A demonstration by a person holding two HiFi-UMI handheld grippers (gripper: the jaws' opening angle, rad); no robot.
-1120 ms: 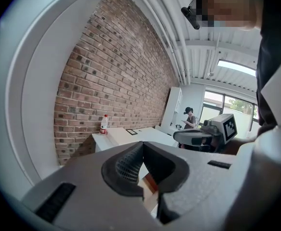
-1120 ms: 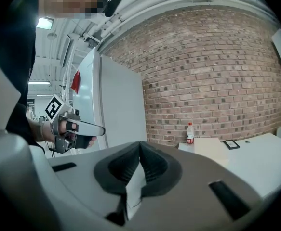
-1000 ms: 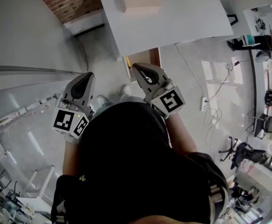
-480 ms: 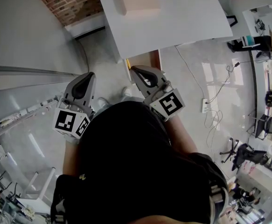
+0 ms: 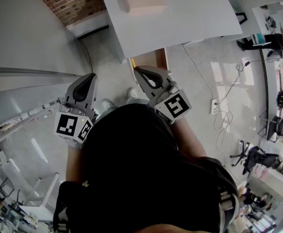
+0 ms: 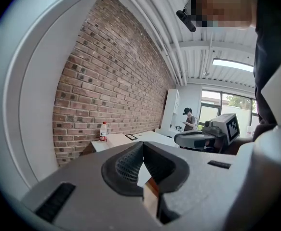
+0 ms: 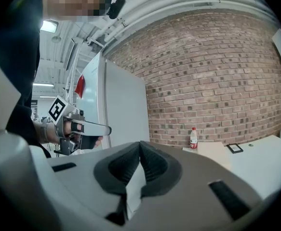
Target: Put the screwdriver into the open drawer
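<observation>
Left gripper [image 6: 142, 147]: fingers clenched together, nothing between them.
Right gripper [image 7: 140, 146]: fingers clenched, also empty.
Screwdriver: in neither gripper; cannot be picked out for certain, perhaps the thin yellow strip [image 5: 132, 64] by the drawer's left edge.
Drawer [image 5: 152, 58]: open under the tabletop [image 5: 180, 23], just ahead of the right gripper; the left gripper is farther off.

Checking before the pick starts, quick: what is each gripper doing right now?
Left gripper: jaws closed, holding nothing.
Right gripper: jaws closed, holding nothing.
</observation>
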